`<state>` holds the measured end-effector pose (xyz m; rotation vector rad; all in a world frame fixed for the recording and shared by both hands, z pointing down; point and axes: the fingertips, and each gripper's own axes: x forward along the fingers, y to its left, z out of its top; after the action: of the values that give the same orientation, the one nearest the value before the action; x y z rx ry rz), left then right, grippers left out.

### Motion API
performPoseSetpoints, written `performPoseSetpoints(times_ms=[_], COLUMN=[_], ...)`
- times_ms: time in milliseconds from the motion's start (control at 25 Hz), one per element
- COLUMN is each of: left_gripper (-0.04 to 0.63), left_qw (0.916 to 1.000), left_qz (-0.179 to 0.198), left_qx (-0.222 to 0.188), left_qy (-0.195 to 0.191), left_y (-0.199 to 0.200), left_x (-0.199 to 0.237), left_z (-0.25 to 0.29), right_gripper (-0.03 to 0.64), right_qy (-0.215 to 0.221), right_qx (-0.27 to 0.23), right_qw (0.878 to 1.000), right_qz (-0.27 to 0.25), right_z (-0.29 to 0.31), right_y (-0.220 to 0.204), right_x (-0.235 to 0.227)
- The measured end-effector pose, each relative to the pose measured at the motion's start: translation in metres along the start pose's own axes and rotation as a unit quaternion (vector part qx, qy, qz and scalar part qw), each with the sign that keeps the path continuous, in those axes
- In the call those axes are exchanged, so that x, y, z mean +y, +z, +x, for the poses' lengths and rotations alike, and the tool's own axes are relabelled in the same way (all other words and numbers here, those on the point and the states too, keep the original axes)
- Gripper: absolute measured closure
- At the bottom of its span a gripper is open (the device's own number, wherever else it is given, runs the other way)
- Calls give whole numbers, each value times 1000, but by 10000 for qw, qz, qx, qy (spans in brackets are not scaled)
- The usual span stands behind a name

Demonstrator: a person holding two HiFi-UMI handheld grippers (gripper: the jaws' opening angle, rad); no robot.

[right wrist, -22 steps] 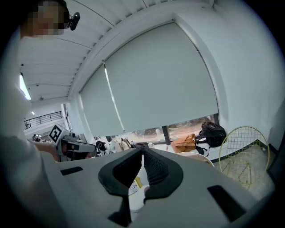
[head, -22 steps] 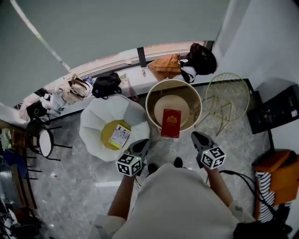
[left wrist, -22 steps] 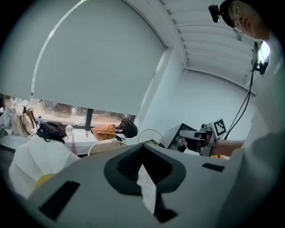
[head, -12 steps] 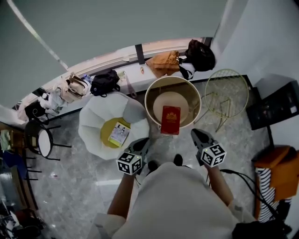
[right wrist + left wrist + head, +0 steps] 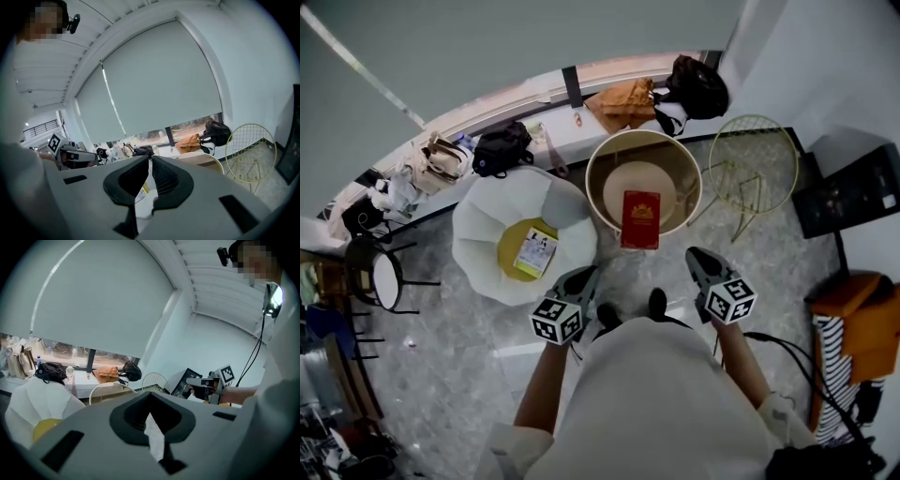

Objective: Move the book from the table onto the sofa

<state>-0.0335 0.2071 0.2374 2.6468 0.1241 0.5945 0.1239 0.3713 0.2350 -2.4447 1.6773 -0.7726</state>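
The person's torso [image 5: 652,403] hid the floor nearest. Left gripper [image 5: 579,281] and right gripper [image 5: 700,260] were both clenched, empty. Beyond, the red book [image 5: 640,218] lay on the round table [image 5: 598,192], its near end over the rim. The white sofa [image 5: 487,225] stood just left.

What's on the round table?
One red book, lying flat and reaching over the near rim of the table. Nothing else shows on top. The tabletop under the book is covered.
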Motion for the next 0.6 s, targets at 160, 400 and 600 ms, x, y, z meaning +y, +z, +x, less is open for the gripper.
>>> performPoseSetpoints(times_ms=[160,400,600], left_gripper=[594,594,594], left_qw=[9999,9985,9960], left_qz=[-28,1,47], left_qx=[64,482,754], left_qy=[-105,-265,-467], left_y=[-10,-44,-68], left_x=[7,16,20], left_z=[-3,-1,6], right_gripper=[571,571,569], right_qy=[-94,-236,-437], right_qx=[96,290,371], right_qw=[9994,9972,9946], right_qz=[308,654,867], right_z=[2,2,4], right_y=[-18,-58,-84], right_x=[-4,0,-3])
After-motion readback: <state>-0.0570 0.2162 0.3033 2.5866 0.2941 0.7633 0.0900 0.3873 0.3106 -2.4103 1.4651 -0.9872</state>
